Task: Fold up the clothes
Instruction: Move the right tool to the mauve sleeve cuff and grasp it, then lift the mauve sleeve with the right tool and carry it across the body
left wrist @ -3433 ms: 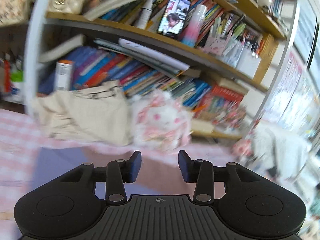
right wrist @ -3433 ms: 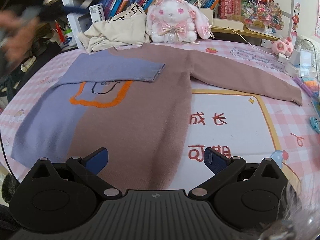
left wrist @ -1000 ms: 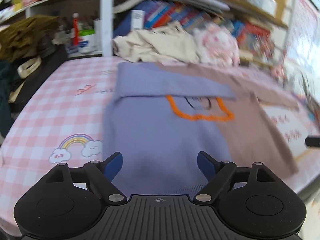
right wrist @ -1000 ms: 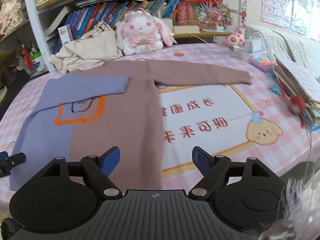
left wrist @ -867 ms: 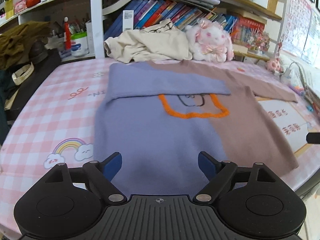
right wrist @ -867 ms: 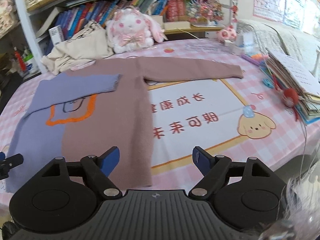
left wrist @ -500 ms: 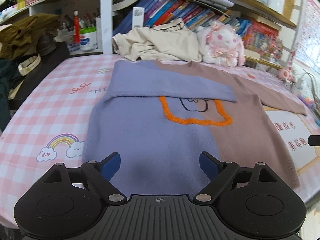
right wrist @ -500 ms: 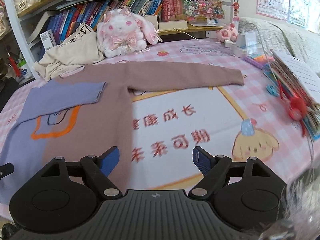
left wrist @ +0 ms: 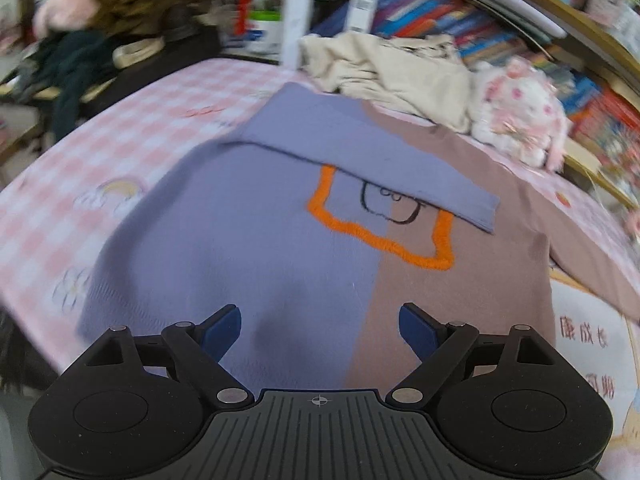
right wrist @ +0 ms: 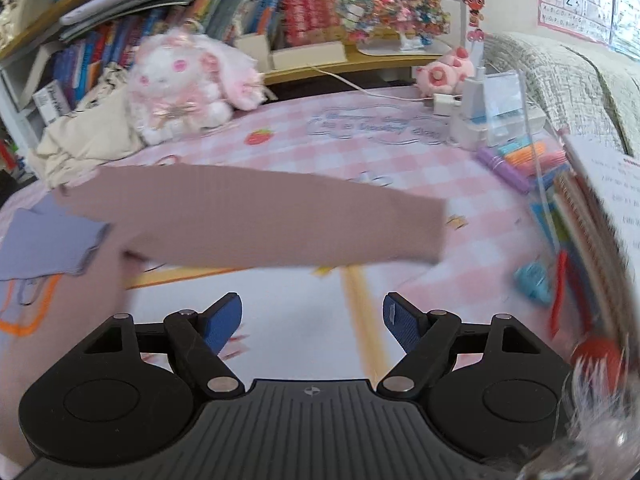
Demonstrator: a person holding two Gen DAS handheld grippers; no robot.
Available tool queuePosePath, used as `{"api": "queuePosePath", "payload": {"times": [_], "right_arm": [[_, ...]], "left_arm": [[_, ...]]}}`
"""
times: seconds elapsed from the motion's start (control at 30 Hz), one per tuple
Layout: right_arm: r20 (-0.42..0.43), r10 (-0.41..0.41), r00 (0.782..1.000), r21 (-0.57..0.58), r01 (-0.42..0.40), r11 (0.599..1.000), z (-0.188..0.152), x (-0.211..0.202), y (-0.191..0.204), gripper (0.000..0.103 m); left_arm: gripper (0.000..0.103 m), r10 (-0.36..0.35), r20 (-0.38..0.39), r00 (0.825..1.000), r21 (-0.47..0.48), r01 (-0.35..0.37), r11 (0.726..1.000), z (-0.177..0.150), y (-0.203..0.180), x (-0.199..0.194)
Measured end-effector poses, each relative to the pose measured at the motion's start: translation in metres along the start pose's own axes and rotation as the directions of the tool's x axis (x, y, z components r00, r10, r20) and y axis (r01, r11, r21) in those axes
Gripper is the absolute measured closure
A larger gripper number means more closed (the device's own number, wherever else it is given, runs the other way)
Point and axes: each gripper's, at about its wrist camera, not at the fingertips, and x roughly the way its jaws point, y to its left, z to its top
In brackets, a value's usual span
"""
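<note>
Swinging toward the outstretched brown sleeve, the right tongs hang spread and empty; the lilac-and-brown knitted sweater lies flat on the pink checked worktop, left tongs spread above its hem.

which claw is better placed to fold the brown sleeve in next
Right. The right claw is open and faces the outstretched brown sleeve. The left claw hangs over the sweater's blue side.

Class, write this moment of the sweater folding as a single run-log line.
stage: fold underway | sweater: flat on table, purple sleeve folded across chest, brown sleeve outstretched | left gripper: jaws open, empty | right gripper: jaws open, empty
</note>
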Motion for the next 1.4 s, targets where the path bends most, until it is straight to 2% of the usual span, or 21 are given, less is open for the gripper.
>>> {"api": "queuePosePath", "payload": {"times": [0.07, 0.13, 0.27, 0.47, 0.73, 0.8, 0.87, 0.97, 1.0, 1.13, 1.4], "right_arm": [[-0.009, -0.015, 1.000, -0.004, 0.014, 1.000, 0.010, 0.009, -0.020, 0.028], [-0.014, -0.032, 0.999, 0.000, 0.032, 1.000, 0.017, 0.017, -0.036, 0.039], [-0.022, -0.040, 0.999, 0.041, 0.041, 0.998, 0.030, 0.033, -0.067, 0.048], [-0.052, 0.000, 0.999, 0.100, 0.006, 0.995, 0.045, 0.052, -0.092, 0.057], [-0.054, 0.028, 0.998, 0.079, -0.024, 0.997, 0.049, 0.064, -0.087, 0.073], [-0.056, 0.017, 0.998, 0.047, -0.014, 0.999, 0.050, 0.066, -0.082, 0.073], [-0.061, -0.001, 0.998, 0.001, 0.001, 1.000, 0.051, 0.068, -0.077, 0.079], [-0.065, -0.020, 0.998, -0.110, 0.013, 0.994, 0.054, 0.071, -0.067, 0.095], [-0.067, -0.017, 0.998, -0.118, 0.009, 0.993, 0.056, 0.071, -0.067, 0.096], [-0.069, 0.087, 0.994, 0.021, -0.085, 0.996, 0.070, 0.064, -0.080, 0.097], [-0.005, 0.197, 0.980, -0.048, -0.197, 0.979, 0.102, 0.037, -0.044, 0.098]], "left_arm": [[0.015, 0.045, 0.029, 0.999, -0.003, -0.045, 0.999, -0.006, -0.008, -0.010], [0.015, 0.072, 0.047, 0.996, -0.008, -0.072, 0.997, -0.011, -0.014, -0.018], [0.015, 0.093, 0.026, 0.995, -0.017, -0.092, 0.996, -0.017, -0.023, -0.021], [0.015, 0.130, 0.015, 0.991, -0.006, -0.130, 0.992, -0.020, -0.035, -0.025], [0.015, 0.166, 0.011, 0.986, -0.017, -0.166, 0.986, -0.021, -0.036, -0.029], [0.015, 0.171, 0.011, 0.985, -0.023, -0.171, 0.985, -0.021, -0.035, -0.030], [0.015, 0.172, 0.013, 0.985, -0.026, -0.172, 0.985, -0.021, -0.035, -0.030], [0.015, 0.170, 0.019, 0.985, -0.027, -0.170, 0.985, -0.021, -0.036, -0.031], [0.015, 0.169, 0.021, 0.985, -0.027, -0.168, 0.985, -0.021, -0.036, -0.032], [0.015, 0.167, 0.030, 0.986, -0.032, -0.166, 0.986, -0.022, -0.035, -0.033], [0.015, 0.164, 0.021, 0.986, -0.030, -0.164, 0.986, -0.020, -0.027, -0.029]]}}
